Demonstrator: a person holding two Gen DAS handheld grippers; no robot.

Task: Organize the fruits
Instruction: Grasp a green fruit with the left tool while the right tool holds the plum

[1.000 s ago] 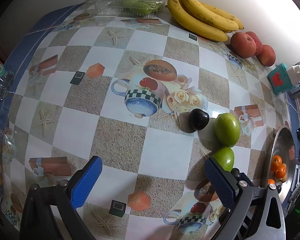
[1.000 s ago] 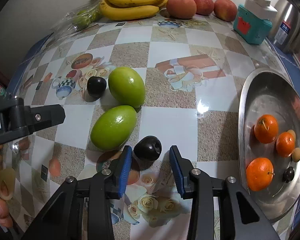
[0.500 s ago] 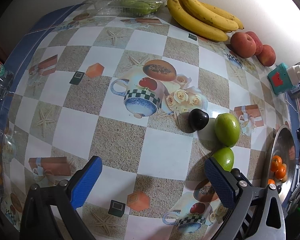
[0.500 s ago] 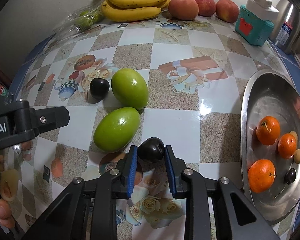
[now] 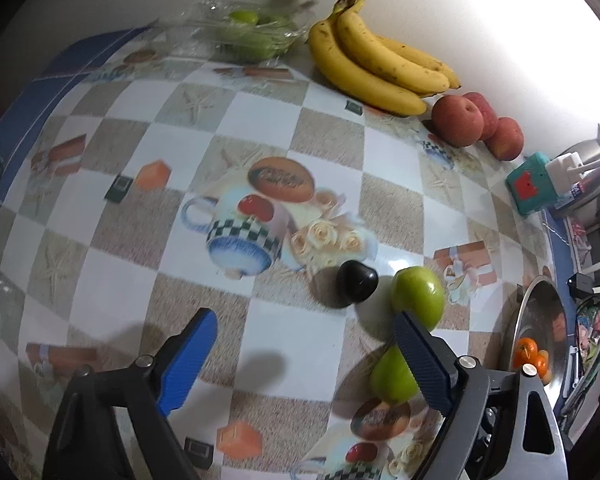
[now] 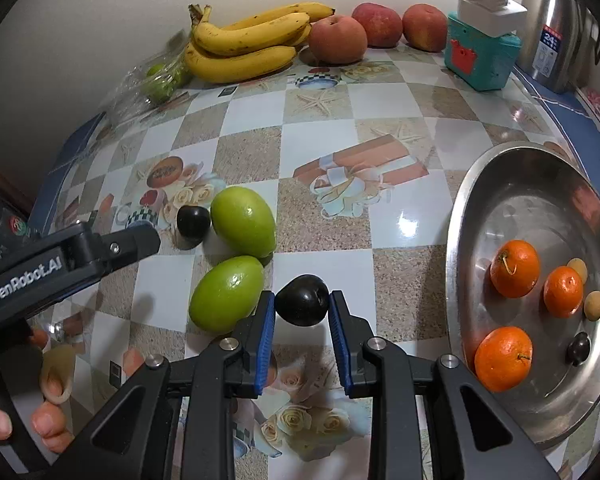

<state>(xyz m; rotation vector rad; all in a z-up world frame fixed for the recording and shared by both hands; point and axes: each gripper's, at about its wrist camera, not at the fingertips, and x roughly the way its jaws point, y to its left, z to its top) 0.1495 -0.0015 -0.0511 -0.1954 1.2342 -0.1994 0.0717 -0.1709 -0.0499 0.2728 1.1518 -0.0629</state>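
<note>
Tablecloth (image 6: 324, 152) checkered, glossy; white wall (image 6: 100, 20) behind bananas (image 6: 248, 44).

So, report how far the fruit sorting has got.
Done: three oranges and a few small fruits lie in the metal bowl. In hand: the right gripper clamps a dark plum. Left: another dark plum and two green mangoes.
</note>
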